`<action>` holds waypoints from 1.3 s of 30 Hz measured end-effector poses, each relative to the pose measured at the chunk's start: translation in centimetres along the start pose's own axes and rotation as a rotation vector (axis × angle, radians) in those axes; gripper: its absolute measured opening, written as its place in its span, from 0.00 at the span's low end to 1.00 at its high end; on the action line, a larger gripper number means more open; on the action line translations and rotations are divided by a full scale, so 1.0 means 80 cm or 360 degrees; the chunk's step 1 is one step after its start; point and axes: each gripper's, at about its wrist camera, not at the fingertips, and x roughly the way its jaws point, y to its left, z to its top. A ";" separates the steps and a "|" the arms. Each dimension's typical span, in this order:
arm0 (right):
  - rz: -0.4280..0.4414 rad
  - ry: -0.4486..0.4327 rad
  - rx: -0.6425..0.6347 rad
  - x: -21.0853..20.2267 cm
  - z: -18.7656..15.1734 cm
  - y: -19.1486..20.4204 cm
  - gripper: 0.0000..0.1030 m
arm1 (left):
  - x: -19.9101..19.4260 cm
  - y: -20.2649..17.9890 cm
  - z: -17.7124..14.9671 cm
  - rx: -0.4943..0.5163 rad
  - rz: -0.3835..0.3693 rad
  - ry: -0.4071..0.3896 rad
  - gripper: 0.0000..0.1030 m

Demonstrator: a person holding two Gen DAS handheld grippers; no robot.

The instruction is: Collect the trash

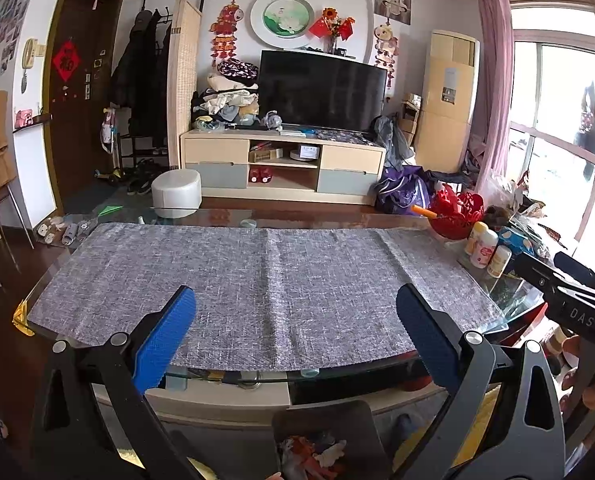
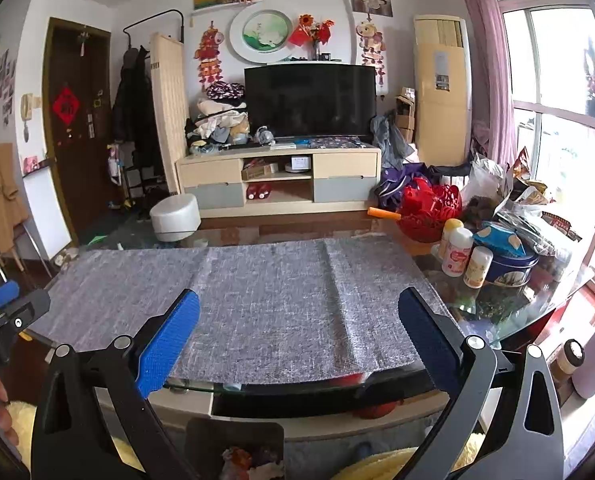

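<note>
A dark bin (image 1: 325, 420) stands on the floor below the table's near edge, with crumpled orange and white trash (image 1: 317, 456) inside; the right wrist view shows the same bin (image 2: 237, 436) and trash (image 2: 249, 462). My left gripper (image 1: 297, 320) hangs open above the grey cloth (image 1: 257, 280), nothing between its blue pads. My right gripper (image 2: 299, 320) is open too, over the cloth (image 2: 277, 300), empty. The cloth bears no loose trash. The right gripper's black body (image 1: 569, 300) shows at the left view's right edge.
A glass table (image 1: 237, 378) carries the cloth. At its right end stand a red basket (image 2: 429, 208), white bottles (image 2: 457, 256), a blue tin (image 2: 505, 264) and piled snack bags (image 2: 529, 200). Beyond are a white stool (image 2: 175, 216) and a TV cabinet (image 2: 277, 180).
</note>
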 end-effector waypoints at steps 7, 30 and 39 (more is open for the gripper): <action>-0.0001 0.0005 0.0018 -0.001 -0.001 -0.004 0.97 | 0.004 -0.007 -0.001 0.0020 -0.0018 0.0016 0.92; 0.0011 0.0021 0.0036 -0.003 -0.003 -0.004 0.97 | -0.002 -0.012 0.000 0.0008 -0.0024 0.0007 0.92; 0.0008 0.0022 0.0037 -0.003 -0.004 -0.004 0.97 | -0.002 -0.012 0.000 0.0001 -0.0027 0.0005 0.92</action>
